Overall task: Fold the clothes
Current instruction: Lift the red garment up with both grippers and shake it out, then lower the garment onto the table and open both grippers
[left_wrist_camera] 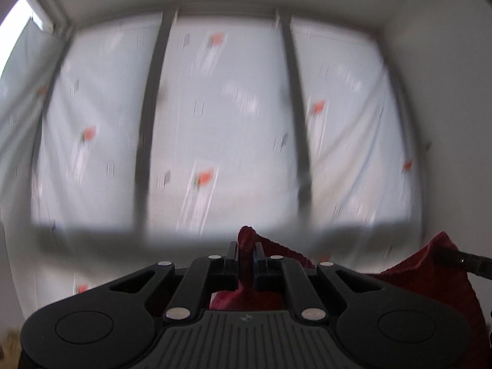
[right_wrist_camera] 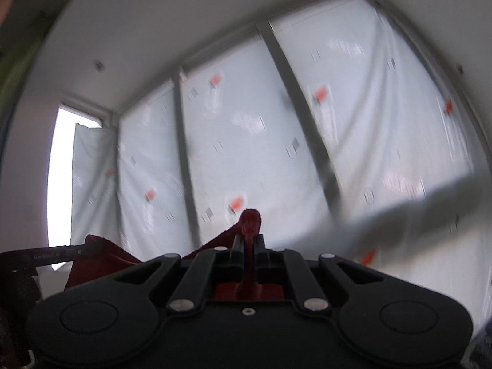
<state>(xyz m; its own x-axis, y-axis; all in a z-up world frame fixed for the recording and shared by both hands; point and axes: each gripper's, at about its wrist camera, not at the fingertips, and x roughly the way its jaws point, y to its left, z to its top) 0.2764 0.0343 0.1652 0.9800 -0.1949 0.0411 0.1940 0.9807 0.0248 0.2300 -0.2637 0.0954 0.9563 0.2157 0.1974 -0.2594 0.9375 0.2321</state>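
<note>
A dark red cloth (left_wrist_camera: 430,273) is held up in the air between both grippers. My left gripper (left_wrist_camera: 246,250) is shut on one bunched corner of it, which sticks up between the fingers. My right gripper (right_wrist_camera: 249,243) is shut on another corner of the red cloth (right_wrist_camera: 250,218). In the left wrist view the right gripper's finger (left_wrist_camera: 467,259) shows at the far right, pinching the cloth. In the right wrist view the left gripper's finger (right_wrist_camera: 49,253) shows at the far left on the cloth edge. Both cameras point upward; the rest of the cloth hangs out of sight.
A large window covered with pale protective film (left_wrist_camera: 233,129) with orange stickers fills both views, with dark frame bars (left_wrist_camera: 299,117). White ceiling and walls surround it. A bright uncovered pane (right_wrist_camera: 60,184) is at the left. Both views are motion-blurred.
</note>
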